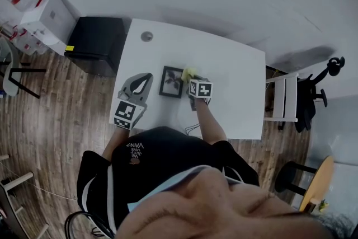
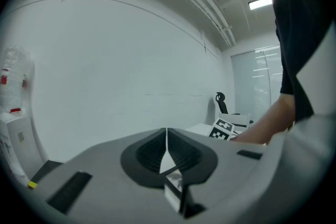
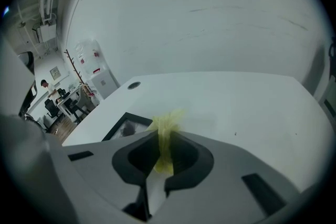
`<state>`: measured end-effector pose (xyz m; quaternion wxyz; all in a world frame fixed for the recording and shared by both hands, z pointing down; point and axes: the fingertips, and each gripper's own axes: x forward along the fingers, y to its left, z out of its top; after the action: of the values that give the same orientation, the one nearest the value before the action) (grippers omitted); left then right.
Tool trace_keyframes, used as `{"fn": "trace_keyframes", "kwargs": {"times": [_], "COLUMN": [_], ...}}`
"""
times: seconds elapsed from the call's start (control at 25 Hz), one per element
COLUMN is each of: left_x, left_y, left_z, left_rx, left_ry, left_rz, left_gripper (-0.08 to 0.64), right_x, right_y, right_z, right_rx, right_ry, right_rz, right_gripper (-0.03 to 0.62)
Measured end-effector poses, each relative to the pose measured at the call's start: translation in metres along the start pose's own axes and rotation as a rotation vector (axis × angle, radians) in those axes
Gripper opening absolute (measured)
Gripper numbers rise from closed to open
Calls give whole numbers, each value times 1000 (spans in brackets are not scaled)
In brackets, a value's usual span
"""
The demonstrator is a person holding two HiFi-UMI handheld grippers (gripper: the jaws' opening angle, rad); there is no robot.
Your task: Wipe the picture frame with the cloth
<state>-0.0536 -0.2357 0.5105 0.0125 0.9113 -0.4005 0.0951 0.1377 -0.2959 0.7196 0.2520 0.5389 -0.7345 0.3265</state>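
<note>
Picture frame [image 1: 172, 81] lies flat on white bench [image 1: 235, 81], near its front edge. Right tongs [image 3: 164, 139] clamped on yellow cloth [image 3: 168, 120]; cloth at frame's far right corner, contact not resolvable. Left tongs [image 2: 166, 139] fully closed, nothing between jaws, just left of frame.
</note>
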Motion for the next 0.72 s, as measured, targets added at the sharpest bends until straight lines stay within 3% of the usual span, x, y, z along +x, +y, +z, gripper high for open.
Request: {"fn": "trace_keyframes", "kwargs": {"times": [0.32, 0.72], "left_x": [-4, -27], "left_y": [-2, 6], "left_z": [0, -5], "left_rx": [-1, -10], "left_ry": [-6, 1], "left_rz": [4, 50], "left_gripper": [17, 17], "right_x": [-5, 1], "right_y": [16, 82], "right_z": [10, 5], "right_rx": [-13, -28], "right_ry": [-32, -30], "right_rz": [33, 165], "right_gripper": [40, 40]}}
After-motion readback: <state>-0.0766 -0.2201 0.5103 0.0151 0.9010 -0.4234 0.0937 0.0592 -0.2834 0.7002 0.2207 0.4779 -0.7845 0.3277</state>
